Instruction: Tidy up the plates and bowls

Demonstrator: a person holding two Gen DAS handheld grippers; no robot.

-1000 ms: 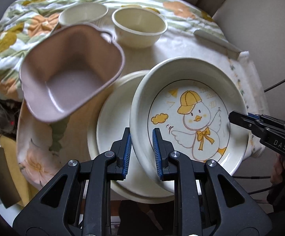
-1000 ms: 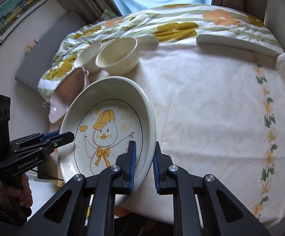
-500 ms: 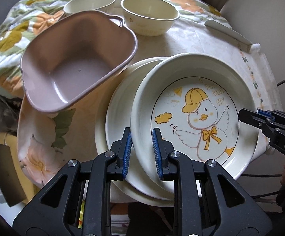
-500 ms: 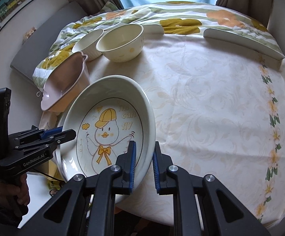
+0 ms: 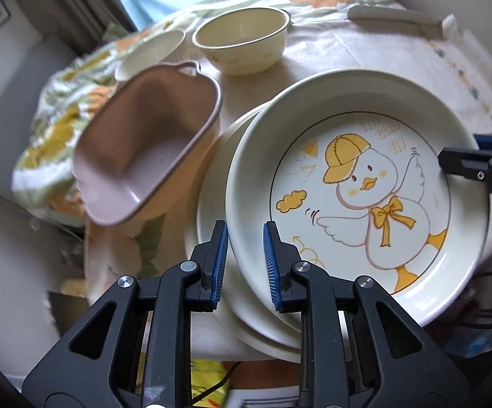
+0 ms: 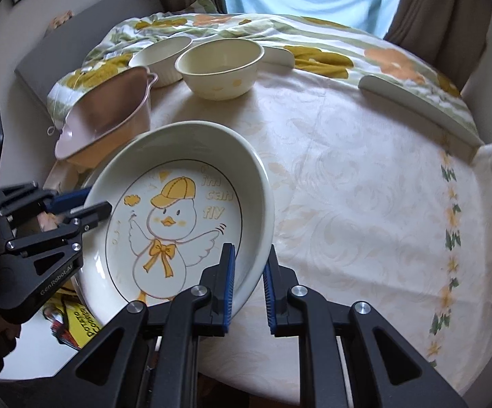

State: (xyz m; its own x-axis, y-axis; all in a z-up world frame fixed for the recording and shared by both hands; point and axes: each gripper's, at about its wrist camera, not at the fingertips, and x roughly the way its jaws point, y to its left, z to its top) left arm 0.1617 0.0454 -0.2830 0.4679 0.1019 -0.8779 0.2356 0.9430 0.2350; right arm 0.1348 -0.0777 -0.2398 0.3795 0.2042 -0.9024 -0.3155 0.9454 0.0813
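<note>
Now, from the left wrist view, we have our left gripper clamped on the near-left rim of the duck plate, and our right gripper grips the same plate at its far right rim. We hold the plate over a stack of plain plates, whose edges show past its left and lower sides near the table's near edge. Just left of the stack sits a pink dish, with a cream bowl and a small ribbed bowl behind it; bare tablecloth lies between the cream bowl and the plate. From the right wrist view, our right gripper is closed on the plate's right rim, with the left gripper pinching the opposite rim. To the right of the plate the tablecloth stretches open and bare out to its flowered border, while the pink dish, the cream bowl and the ribbed bowl crowd the far-left corner.
</note>
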